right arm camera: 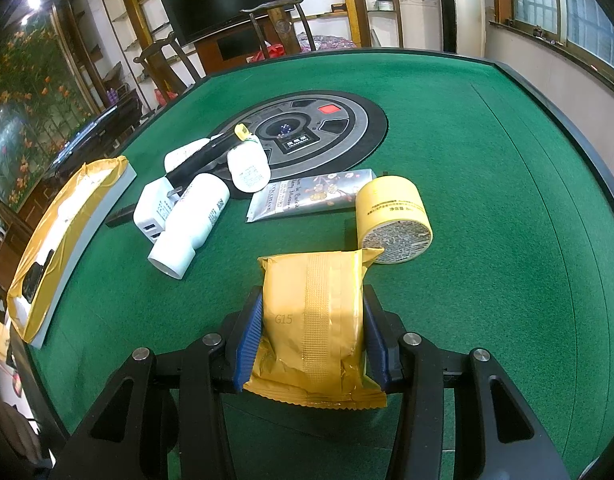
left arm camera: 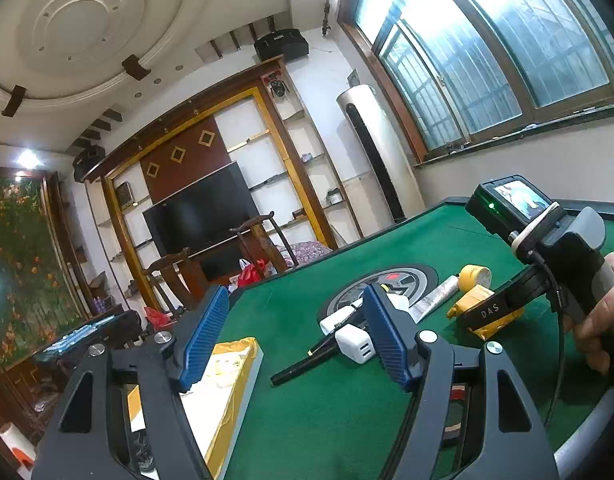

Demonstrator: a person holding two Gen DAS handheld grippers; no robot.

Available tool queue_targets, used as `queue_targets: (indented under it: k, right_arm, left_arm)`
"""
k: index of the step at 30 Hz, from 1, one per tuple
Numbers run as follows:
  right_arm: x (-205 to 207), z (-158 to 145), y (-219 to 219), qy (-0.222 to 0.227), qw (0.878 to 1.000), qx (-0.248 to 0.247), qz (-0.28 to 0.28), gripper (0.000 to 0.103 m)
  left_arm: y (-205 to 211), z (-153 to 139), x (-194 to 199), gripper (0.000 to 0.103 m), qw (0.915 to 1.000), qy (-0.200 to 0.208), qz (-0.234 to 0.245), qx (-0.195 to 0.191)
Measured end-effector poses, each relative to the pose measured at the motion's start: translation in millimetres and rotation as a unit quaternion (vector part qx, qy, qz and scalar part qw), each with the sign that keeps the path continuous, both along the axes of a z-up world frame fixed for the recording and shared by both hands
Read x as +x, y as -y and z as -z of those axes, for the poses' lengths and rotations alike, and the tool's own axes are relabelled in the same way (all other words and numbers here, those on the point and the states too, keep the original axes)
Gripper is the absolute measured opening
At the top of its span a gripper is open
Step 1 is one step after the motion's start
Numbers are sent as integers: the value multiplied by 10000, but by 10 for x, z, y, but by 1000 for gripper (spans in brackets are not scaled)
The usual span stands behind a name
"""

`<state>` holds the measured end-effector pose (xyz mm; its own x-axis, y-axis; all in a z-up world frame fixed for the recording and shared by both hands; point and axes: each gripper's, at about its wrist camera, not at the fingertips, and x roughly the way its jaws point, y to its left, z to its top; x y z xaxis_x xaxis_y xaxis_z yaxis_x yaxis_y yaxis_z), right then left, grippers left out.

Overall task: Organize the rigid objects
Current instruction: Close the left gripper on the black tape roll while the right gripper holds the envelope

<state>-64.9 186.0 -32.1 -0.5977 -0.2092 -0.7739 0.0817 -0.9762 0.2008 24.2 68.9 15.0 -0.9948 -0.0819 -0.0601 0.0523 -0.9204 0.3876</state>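
While the right gripper [right arm camera: 313, 344] points down at the green table [right arm camera: 487, 200], its blue pads are closed against the two sides of a gold foil packet [right arm camera: 313, 320], which sits between them with its crimped seam facing up and "G15" printed on the wrapper. The round dark hub [right arm camera: 307, 132] sunk in the middle of the felt serves as the landmark. The packet lies well on the near side of that hub. A yellow round jar [right arm camera: 393, 216] lies on its side between hub and packet, touching the packet's far right corner. A silver tube [right arm camera: 311, 194] lies flat just at the hub's near edge. To the near left of the hub sits a cluster: a white bottle [right arm camera: 191, 224] on its side, a white charger block [right arm camera: 153, 210], a white oval adapter [right arm camera: 249, 168] overlapping the hub's rim, and a black pen-like stick [right arm camera: 203, 160]. Far left of the hub, at the table's edge, stands a tray [right arm camera: 63, 248] lined with yellow wrapping.

The left gripper [left arm camera: 297, 340] is level over the near left of the table, jaws wide apart and holding nothing.
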Motion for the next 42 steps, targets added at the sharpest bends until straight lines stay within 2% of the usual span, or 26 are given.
queue_targets:
  k: [9,12,13,15,19,21,22,26,27,33,38,42]
  right_arm:
    - [1,-4,1,0,10000,2,1,41]
    - [2,-5,2,0,10000,7,1,41]
    - [4,-2,-1,0,10000,11,1,41]
    - [8,4,11,-1,10000,17,-4,41]
    - [16,15,20,-4,10000,57,-16,41]
    - [13,17,34,-1,10000,65,-24,41]
    - [18,20,29,-1,10000,64,-26,41]
    - [19,19,45,-3,10000,85,-36,41]
    - [18,19,48,-2,10000,88,-43,41]
    - [17,8,26,-1,9999,105,-76,41]
    - [23,2,14,9,9999,92,-91,41]
    - [25,-6,4,12,9999,101,-72,41]
  left_arm:
    - [2,-15,8,70,9999,42,112,18]
    - [75,-40,-11,69,9964,381,710,251]
    - [127,-64,-18,69,9904,588,1198,367]
    - [187,-86,-11,69,9820,730,1702,360]
    - [282,-155,86,69,9670,608,2458,276]
    - [344,-213,95,69,9520,730,2945,401]
    - [361,-226,93,69,9473,784,3078,427]
    - [358,-252,125,69,9225,894,3742,317]
    - [357,-253,146,69,9210,875,3788,261]
    - [367,-231,111,69,9246,1004,3669,203]
    - [413,-166,2,69,9245,1257,3584,319]
    - [437,-127,-53,69,9281,1350,3448,393]
